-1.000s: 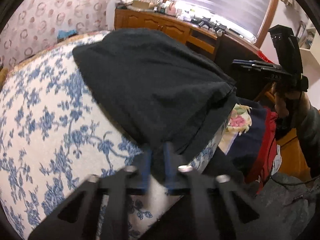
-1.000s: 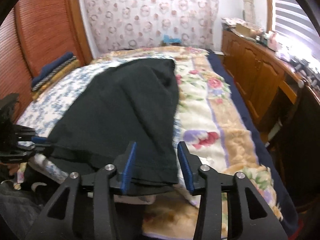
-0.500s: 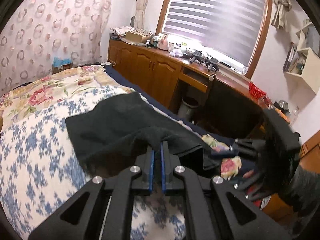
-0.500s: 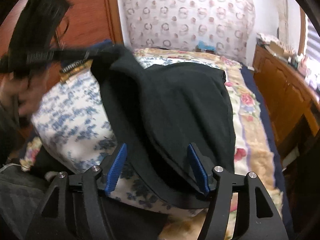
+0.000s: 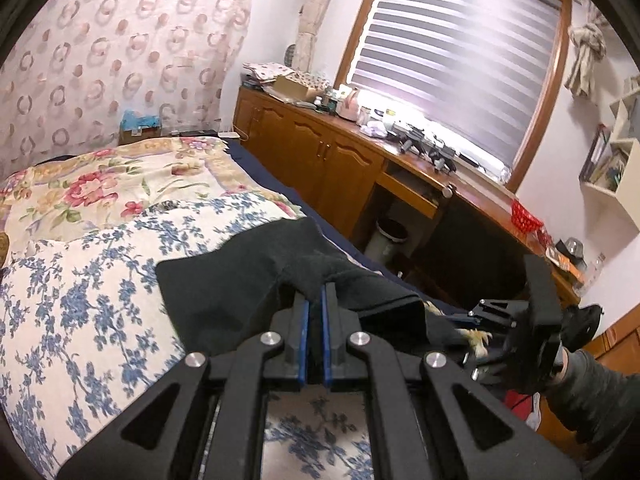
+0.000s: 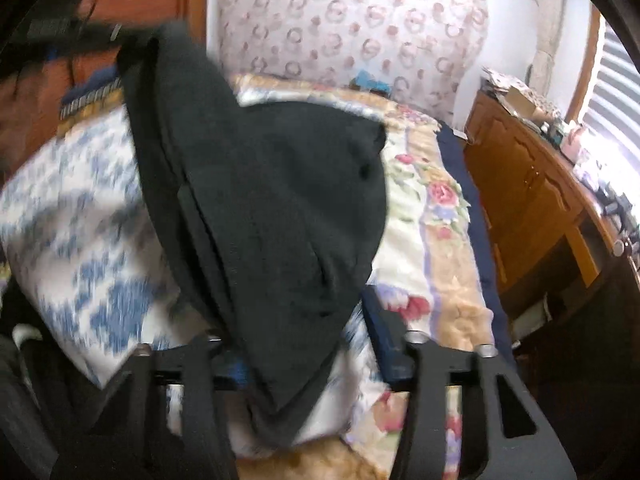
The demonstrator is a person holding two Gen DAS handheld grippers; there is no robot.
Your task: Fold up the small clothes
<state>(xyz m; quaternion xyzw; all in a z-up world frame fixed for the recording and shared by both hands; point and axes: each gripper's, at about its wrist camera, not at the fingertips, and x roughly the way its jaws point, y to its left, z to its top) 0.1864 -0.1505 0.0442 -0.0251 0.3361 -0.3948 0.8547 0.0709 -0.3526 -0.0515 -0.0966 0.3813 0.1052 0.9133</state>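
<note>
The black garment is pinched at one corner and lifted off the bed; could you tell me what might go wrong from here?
1. The left tool pinches only a small bunch of the black garment, so it could slip free.
2. The right tool is closing with cloth draped between its fingers; it may catch several layers.
3. The garment hangs bunched, so the fold may land crooked on the bed.

Motion blur smears the right hand-held gripper [image 6: 304,344], whose left finger seems hidden behind the black garment [image 6: 280,208].

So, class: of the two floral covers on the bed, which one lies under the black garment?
The blue-and-white floral cover lies under the black garment; the pink-flowered cream blanket lies beyond it.
</note>
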